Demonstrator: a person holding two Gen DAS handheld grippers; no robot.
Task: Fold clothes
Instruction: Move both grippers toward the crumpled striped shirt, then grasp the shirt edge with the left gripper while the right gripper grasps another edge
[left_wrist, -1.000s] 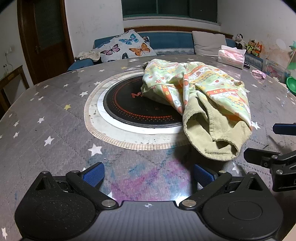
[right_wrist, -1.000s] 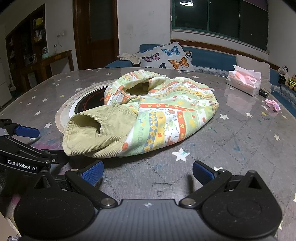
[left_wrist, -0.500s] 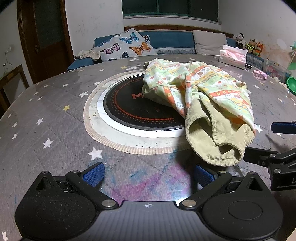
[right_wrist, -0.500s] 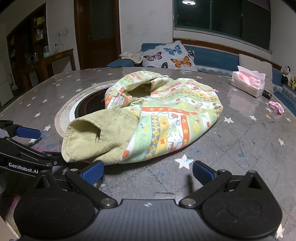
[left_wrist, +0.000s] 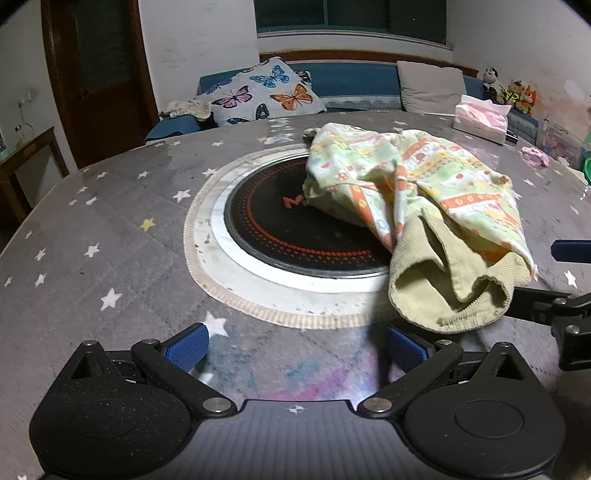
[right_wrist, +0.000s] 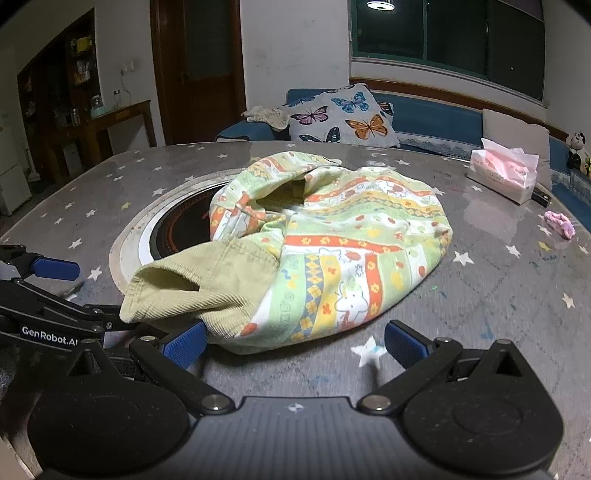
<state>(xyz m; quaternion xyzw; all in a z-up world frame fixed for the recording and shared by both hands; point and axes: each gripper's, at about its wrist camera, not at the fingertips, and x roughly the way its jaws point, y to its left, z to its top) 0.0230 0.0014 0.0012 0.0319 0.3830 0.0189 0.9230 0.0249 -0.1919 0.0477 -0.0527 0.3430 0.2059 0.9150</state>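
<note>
Both the left gripper (left_wrist: 295, 350) and right gripper (right_wrist: 293, 345) stood wide open, holding nothing. The garment (right_wrist: 332, 251) lay crumpled on the table (left_wrist: 110, 240), so the step looked like the first grasp; next, pinching its hem.

A crumpled garment (left_wrist: 417, 206) lies bunched in 1 heap on the grey star-patterned desk (left_wrist: 110, 236). Its outer cloth is pale green with orange, yellow and white bands printed with small cartoon figures. A ribbed olive-tan lining (right_wrist: 199, 284) shows at the near end, rolled outward into an open mouth with a stitched hem. The far part drapes over the edge of the round black hotplate (left_wrist: 295, 232) set into the desk; the rest rests on the desk's surface.
</note>
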